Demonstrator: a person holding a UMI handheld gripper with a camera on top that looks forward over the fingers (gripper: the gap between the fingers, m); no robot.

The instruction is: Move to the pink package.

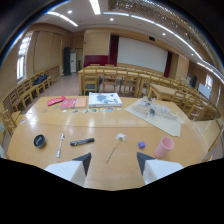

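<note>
The pink package [68,103] lies flat at the far side of the wooden table [45,125], to the left, between a red packet [55,101] and an orange one [80,102]. My gripper [114,160] hovers over the near edge of the table, well short of the package. Its two fingers are open with nothing between them. The package sits far beyond the left fingertip [85,160] and to its left.
Ahead of the fingers lie a black marker [82,142], a white pen [60,144], a black round object [39,140], a white flower [119,137], a purple cap [142,145] and a pink cup [163,147]. A white-and-blue book [105,99] and a clear plastic sheet [155,114] lie farther back. Wooden chairs ring the table.
</note>
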